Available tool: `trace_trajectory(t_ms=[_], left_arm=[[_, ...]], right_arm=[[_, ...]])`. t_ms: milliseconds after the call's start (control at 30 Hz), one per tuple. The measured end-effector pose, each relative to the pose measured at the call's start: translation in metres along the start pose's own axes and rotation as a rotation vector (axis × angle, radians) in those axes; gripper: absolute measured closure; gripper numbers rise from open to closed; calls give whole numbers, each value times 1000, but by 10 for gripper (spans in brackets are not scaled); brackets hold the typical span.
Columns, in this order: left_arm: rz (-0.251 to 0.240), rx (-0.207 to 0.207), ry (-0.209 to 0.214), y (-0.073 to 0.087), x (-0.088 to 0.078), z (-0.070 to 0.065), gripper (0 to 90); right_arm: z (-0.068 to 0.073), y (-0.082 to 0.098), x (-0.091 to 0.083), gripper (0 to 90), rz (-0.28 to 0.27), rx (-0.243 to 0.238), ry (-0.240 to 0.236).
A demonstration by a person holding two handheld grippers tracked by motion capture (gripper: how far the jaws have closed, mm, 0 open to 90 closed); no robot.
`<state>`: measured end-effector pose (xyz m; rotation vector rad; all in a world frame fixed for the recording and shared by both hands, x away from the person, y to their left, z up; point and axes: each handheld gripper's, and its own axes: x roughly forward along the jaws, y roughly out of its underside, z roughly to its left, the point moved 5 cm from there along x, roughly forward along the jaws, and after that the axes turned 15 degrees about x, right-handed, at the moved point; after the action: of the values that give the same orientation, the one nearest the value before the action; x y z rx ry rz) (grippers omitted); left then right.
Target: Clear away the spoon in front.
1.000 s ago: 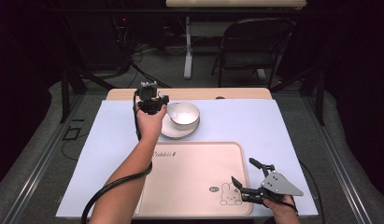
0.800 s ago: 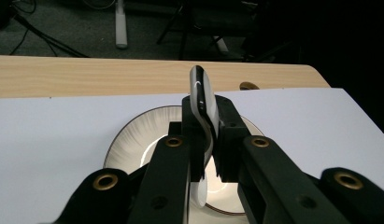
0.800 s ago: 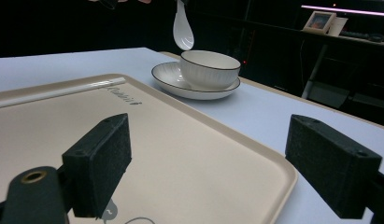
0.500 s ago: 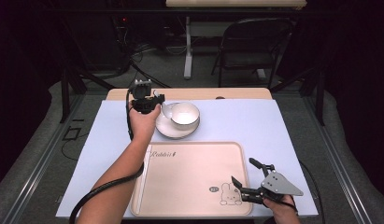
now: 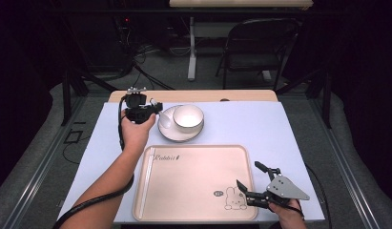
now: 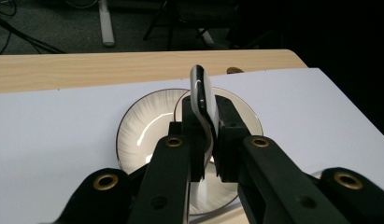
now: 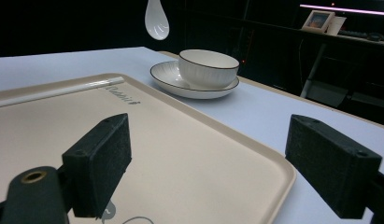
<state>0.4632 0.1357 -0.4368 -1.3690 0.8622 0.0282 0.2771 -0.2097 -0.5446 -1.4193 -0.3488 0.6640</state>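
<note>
Left gripper pinching a white spoon by its handle, held in the air just left of the plate, bowl end hanging down. White bowl sits on that plate, beyond the tray on the tabletop. Right gripper spread wide, nothing between its pads, low over the tray's near right corner, well apart from the plate.

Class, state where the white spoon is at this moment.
In the high view the white spoon sits toward the far left, clamped in the left gripper and hanging above the plate's left rim, beside the bowl.
</note>
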Motion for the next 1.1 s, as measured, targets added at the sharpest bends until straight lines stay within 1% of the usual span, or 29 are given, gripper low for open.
trace_trajectory(t_ms=[133,267,367,533,700,800,867,1067,1100], left_arm=[[4,20,10,4,-12,-1,846],[3,30,33,9,-22,-4,846],[12,44,40,15,-29,-5,846],[22,50,54,22,-39,-6,846],[37,55,68,32,-46,-8,847],[57,70,79,39,-50,-10,847],[58,70,80,43,-52,-12,846],[86,80,105,58,-59,-16,846],[83,75,109,60,-59,-17,847]], right_arm=[[0,0,0,140,-1,-1,0],[0,0,0,140,-1,-1,2],[0,0,0,140,0,-2,3],[0,0,0,140,1,-2,5],[0,1,0,140,2,-5,6],[0,1,1,140,2,-4,7],[0,1,0,140,2,-5,6],[1,1,1,140,5,-2,7],[1,1,1,140,4,-2,8]])
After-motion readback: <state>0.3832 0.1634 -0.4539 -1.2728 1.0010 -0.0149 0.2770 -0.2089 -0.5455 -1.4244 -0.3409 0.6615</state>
